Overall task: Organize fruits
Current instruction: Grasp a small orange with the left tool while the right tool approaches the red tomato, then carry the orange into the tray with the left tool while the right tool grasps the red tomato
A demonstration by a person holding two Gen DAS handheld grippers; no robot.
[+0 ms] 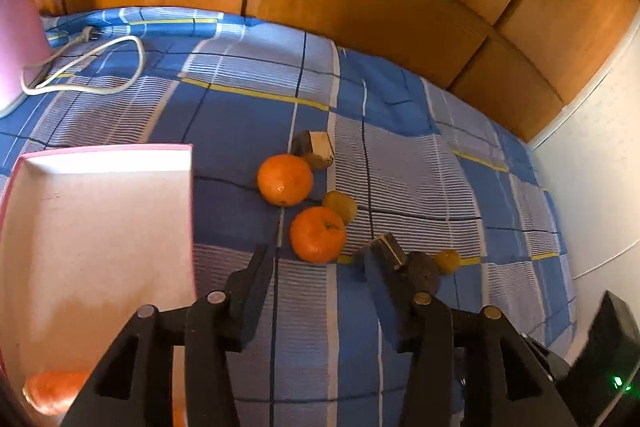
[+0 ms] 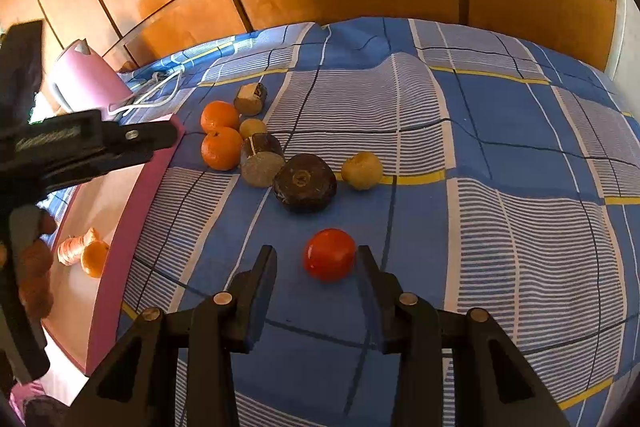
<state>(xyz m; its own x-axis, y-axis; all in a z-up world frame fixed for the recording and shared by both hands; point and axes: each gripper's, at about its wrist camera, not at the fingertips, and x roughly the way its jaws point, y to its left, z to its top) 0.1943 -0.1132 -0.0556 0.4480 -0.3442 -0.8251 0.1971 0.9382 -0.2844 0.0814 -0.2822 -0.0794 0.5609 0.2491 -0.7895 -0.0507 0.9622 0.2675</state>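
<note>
Framing red fruit (image 2: 329, 254) mid-bed: right tongs (image 2: 316, 259) spread, not pinching. Smooth, round, bruisable, rolls on soft sheet; grip across widest middle. Left tongs (image 1: 316, 259) spread, empty.

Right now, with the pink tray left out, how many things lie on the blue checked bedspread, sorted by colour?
Orange fruit: 2
Yellowish fruit: 2
Brown or dark pieces: 3
Red fruit: 1
Total: 8

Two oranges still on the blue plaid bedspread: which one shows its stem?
The nearer orange, closest to the left hand-held gripper, shows a green stem on top; the farther orange beside the brown block shows none.
</note>
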